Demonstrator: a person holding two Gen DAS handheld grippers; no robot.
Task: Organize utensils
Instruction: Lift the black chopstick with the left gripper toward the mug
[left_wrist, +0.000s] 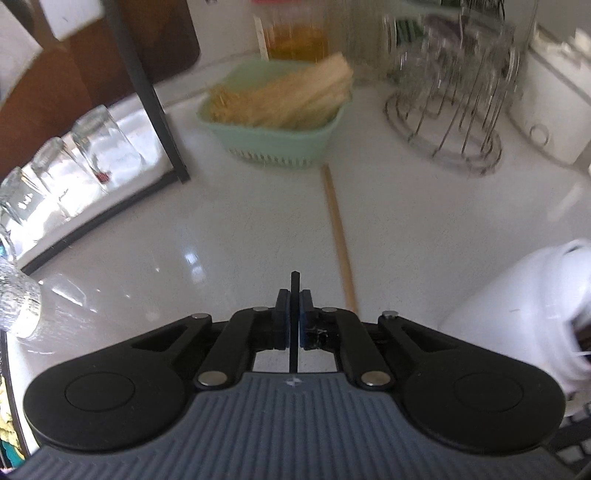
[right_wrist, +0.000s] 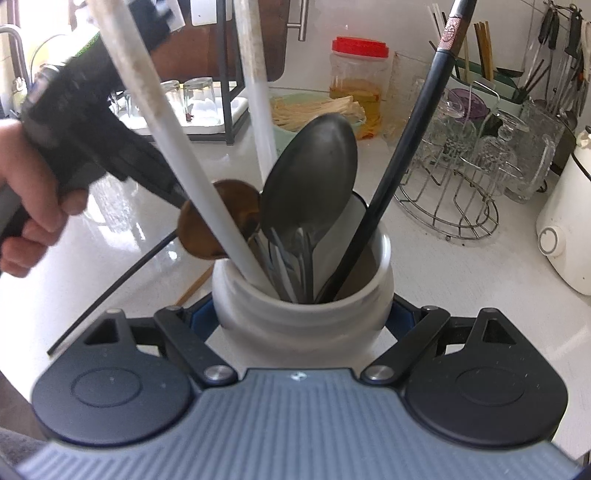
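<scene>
Now your left tool (left_wrist: 294, 314) is pinched tight on a thin black chopstick (left_wrist: 295, 295), which runs straight up between the pads, probably so it can drop end-first into the white utensil jar (right_wrist: 301, 310). Your right tool (right_wrist: 301, 314) clamps that jar from both sides, seemingly to steady it on the table (left_wrist: 240, 229) while spoons and sticks lean inside. One wooden chopstick (left_wrist: 338, 236) lies loose on the table near the green basket (left_wrist: 273, 136), likely next to collect.

White counter (left_wrist: 221, 236) with lone wooden chopstick (left_wrist: 338, 236).
</scene>
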